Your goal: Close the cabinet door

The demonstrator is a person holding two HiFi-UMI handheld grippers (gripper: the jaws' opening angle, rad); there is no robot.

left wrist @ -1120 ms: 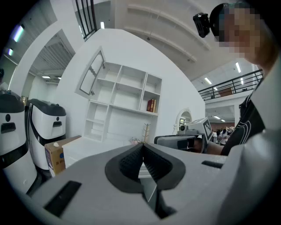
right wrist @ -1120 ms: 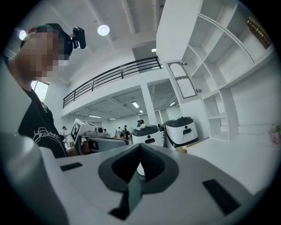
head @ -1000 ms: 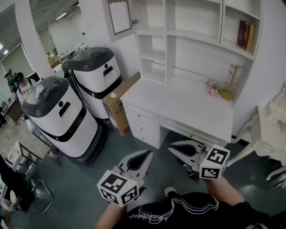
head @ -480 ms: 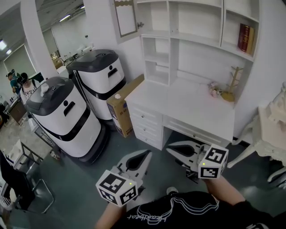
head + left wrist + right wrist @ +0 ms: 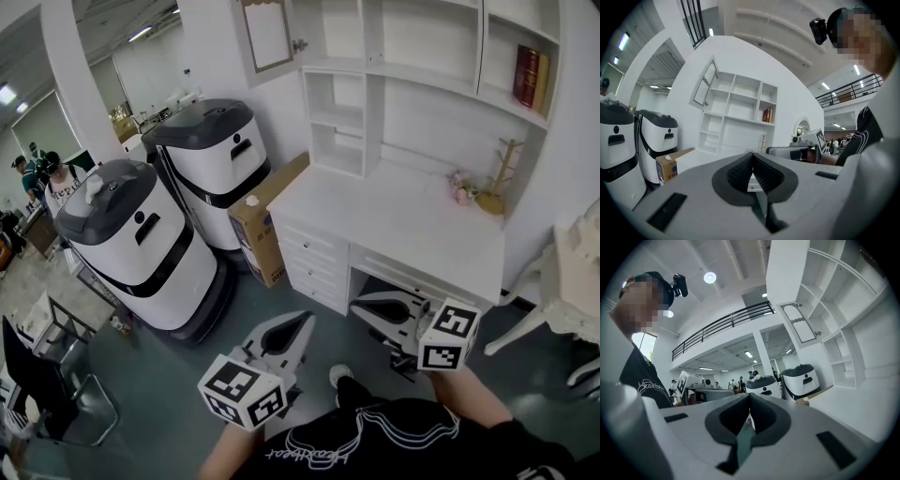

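Note:
The white cabinet door (image 5: 267, 36) with a glass panel stands swung open at the top left of the shelf unit above the white desk (image 5: 403, 230). It also shows in the left gripper view (image 5: 707, 84) and in the right gripper view (image 5: 800, 324). My left gripper (image 5: 302, 323) is held low in front of my body, shut and empty, far below the door. My right gripper (image 5: 361, 305) is beside it, also shut with nothing in it. Both point toward the desk. The left gripper's (image 5: 751, 161) pads meet, and so do the right gripper's (image 5: 750, 404).
Two white-and-grey machines (image 5: 141, 244) (image 5: 211, 159) stand left of the desk, with a cardboard box (image 5: 262, 220) leaning between them and the drawers. A red book (image 5: 527, 75) and a wooden stand (image 5: 502, 173) sit at the right. A white chair (image 5: 572, 281) is at the right edge.
The desk and shelf unit have drawn slightly closer and shifted right in the head view. Both grippers stay shut and low.

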